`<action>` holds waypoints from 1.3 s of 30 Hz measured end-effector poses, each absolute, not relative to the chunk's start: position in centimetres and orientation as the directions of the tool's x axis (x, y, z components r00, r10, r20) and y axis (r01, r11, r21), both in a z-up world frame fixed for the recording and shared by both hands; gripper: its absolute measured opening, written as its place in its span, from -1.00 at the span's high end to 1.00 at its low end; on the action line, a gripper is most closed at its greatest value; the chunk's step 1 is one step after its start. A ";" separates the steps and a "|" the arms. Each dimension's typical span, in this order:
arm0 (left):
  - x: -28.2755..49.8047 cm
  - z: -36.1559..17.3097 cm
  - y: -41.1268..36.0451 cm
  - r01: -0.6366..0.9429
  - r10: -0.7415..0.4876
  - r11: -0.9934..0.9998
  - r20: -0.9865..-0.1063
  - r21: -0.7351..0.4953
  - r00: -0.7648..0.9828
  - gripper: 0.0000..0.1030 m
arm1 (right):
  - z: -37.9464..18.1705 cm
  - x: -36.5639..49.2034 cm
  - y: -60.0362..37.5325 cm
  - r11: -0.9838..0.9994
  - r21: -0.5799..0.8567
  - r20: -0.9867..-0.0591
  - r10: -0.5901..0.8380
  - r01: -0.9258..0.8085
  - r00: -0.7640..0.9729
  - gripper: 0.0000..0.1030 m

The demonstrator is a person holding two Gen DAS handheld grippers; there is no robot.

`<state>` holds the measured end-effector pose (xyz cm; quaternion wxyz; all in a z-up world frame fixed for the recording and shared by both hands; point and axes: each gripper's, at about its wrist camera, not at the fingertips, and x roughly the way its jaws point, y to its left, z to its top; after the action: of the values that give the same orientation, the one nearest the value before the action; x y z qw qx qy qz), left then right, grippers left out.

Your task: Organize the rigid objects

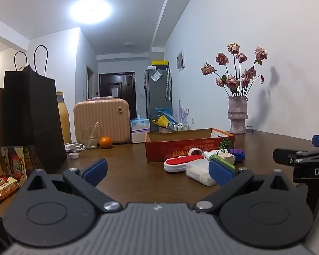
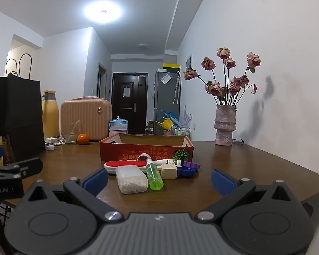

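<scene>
A red cardboard box (image 2: 146, 151) (image 1: 180, 148) stands open on the brown table (image 2: 234, 170). In front of it lies a cluster: a red and white lint brush (image 2: 125, 164) (image 1: 176, 163), a clear plastic case of white beads (image 2: 131, 179) (image 1: 198, 171), a green bottle (image 2: 154, 175), a small white bottle (image 2: 170, 162), a beige cube (image 2: 169, 171) and purple and blue pieces (image 2: 190, 168). My right gripper (image 2: 159, 180) is open and empty, just short of the cluster. My left gripper (image 1: 157, 173) is open and empty, left of the cluster.
A black paper bag (image 1: 29, 114), snack packets (image 1: 4, 186), a glass (image 1: 90, 137), an orange (image 1: 105, 142), a white cable (image 1: 74, 147) and a pink case (image 1: 102, 121) stand at the left and back. A vase of dried roses (image 2: 225, 125) stands by the right wall.
</scene>
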<state>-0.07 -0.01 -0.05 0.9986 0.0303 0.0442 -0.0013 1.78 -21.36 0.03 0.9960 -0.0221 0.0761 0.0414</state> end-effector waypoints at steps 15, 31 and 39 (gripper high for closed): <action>0.2 1.5 0.7 0.022 -0.018 0.999 -0.116 0.034 0.993 -1.00 | 0.1 1.8 -21.3 0.996 -0.045 -0.152 0.065 -0.072 0.986 -1.00; 0.6 0.0 0.0 0.008 -0.002 0.998 -0.108 0.056 0.994 -1.00 | 0.1 1.7 -21.3 0.996 -0.048 -0.160 0.069 -0.078 0.985 -1.00; 0.7 0.0 0.1 0.017 -0.009 0.998 -0.122 0.061 0.993 -1.00 | -0.1 2.0 -21.2 0.996 -0.047 -0.170 0.063 -0.072 0.983 -1.00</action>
<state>0.66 0.06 -0.05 0.9977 0.0309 0.0607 -0.0065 1.96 -21.23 -0.09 0.9955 -0.0267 0.0845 0.0337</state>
